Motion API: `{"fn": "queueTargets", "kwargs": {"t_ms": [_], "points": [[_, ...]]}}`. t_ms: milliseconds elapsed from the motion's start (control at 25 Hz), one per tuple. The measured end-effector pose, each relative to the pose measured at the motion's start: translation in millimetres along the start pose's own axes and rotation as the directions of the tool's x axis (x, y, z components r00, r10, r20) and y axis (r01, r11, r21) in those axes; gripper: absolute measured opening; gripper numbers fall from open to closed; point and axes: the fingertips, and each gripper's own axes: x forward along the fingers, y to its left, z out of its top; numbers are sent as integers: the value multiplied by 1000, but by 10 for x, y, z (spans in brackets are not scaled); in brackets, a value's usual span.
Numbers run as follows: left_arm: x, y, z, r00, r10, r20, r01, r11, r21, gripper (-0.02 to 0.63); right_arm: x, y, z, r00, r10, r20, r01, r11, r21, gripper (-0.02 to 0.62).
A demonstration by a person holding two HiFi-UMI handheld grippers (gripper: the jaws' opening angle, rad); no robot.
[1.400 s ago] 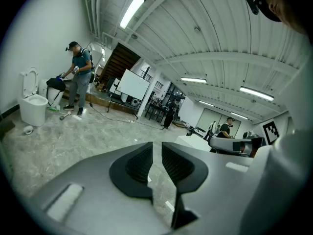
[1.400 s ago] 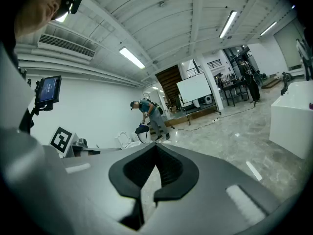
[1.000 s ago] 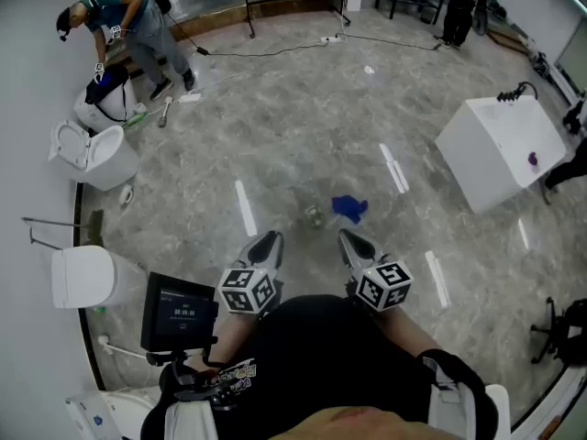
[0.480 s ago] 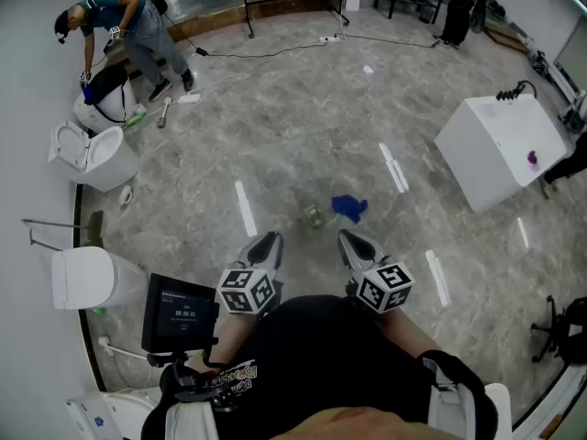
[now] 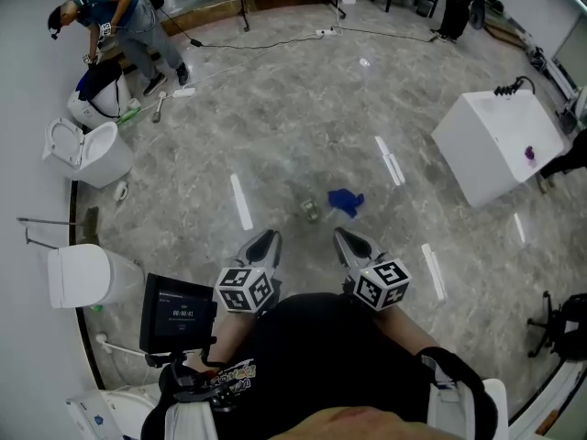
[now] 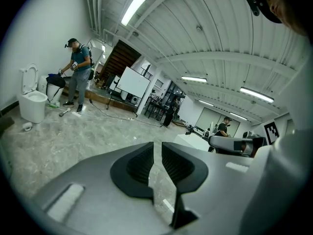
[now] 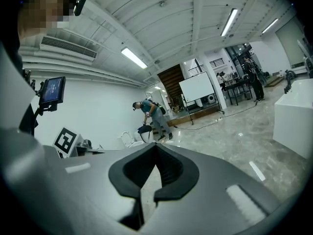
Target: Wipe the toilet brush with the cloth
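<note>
A crumpled blue cloth lies on the grey marble floor, just ahead of my two grippers. Next to it on its left sits a small greyish object, too small to identify. My left gripper and right gripper are held side by side above the floor, short of the cloth and touching nothing. The right gripper's jaws meet at the tips. On the left gripper only a thin slit shows between the jaws, with nothing in it. No toilet brush is clearly recognisable.
White toilets line the left wall, where a person bends over another one. A white box stands at the right. A small screen is mounted at my lower left, with a white rod below it.
Both grippers have stayed where they were. The head view has shifted slightly, so the cloth sits a little higher in the picture. The far person has moved a little beside the toilet.
</note>
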Motion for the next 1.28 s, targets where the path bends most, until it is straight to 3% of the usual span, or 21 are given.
{"fn": "queueTargets", "kwargs": {"t_ms": [600, 800, 1000, 1280], "points": [[-75, -75, -137, 999, -12, -34, 10, 999, -35, 57, -121, 66, -90, 999, 1, -42, 0, 1000, 16, 3], [33, -115, -24, 999, -35, -3, 34, 999, -24, 55, -86, 3, 52, 1000, 1, -26, -1, 1000, -9, 2], [-87, -168, -229, 997, -35, -68, 32, 999, -41, 55, -171, 97, -126, 998, 6, -63, -4, 999, 34, 3], [200, -338, -430, 985, -67, -156, 60, 997, -48, 55, -248, -4, -145, 996, 25, -82, -24, 1000, 15, 3]]}}
